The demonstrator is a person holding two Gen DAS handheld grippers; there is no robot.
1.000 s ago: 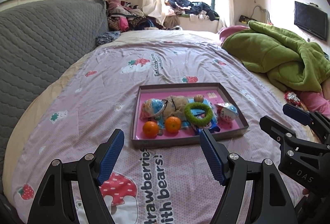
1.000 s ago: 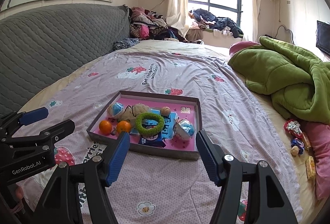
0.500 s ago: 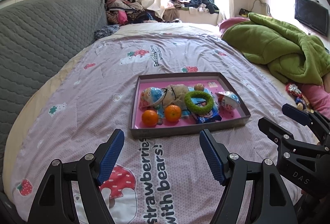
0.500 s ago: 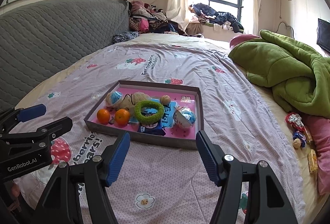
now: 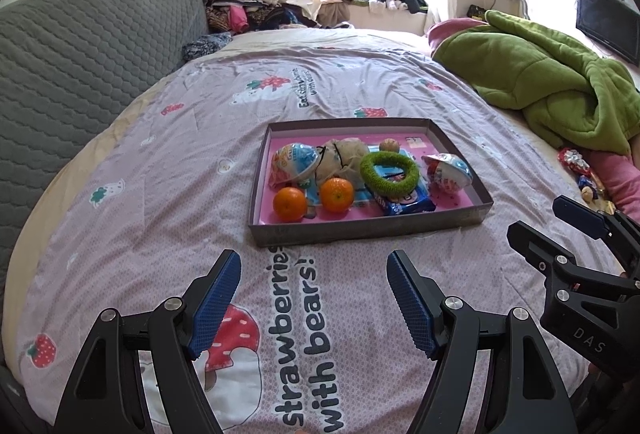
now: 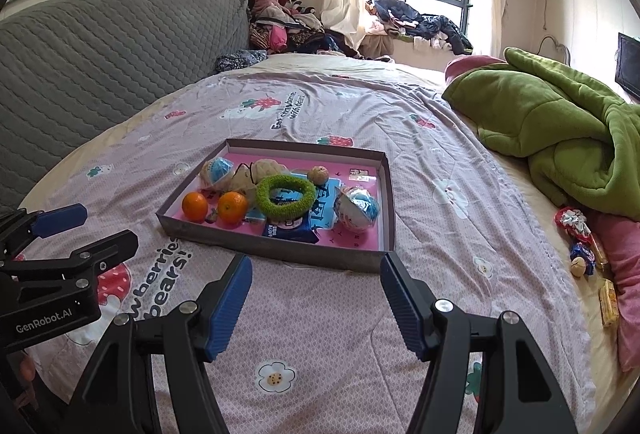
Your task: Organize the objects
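Observation:
A grey tray [image 5: 372,224] with a pink floor lies on the bed; it also shows in the right wrist view [image 6: 280,250]. In it are two oranges [image 5: 291,203] [image 5: 337,195], a green fuzzy ring [image 5: 389,173], a blue snack packet [image 5: 406,205], two foil-wrapped eggs [image 5: 294,164] [image 5: 446,172], a beige pouch [image 5: 344,156] and a small nut [image 5: 389,145]. My left gripper [image 5: 314,300] is open and empty, short of the tray's near wall. My right gripper [image 6: 314,300] is open and empty, also just short of the tray.
A pink strawberry-print sheet [image 5: 180,174] covers the bed. A grey quilted headboard [image 5: 80,54] stands at left. A green blanket [image 5: 552,82] is heaped at right. Loose candies [image 6: 580,234] lie by a pink pillow [image 6: 624,274]. Clothes pile [image 6: 288,26] lies by the window.
Both grippers have tilted down a little, so the tray sits lower in each view; both stay open and empty. Nothing in the tray has moved.

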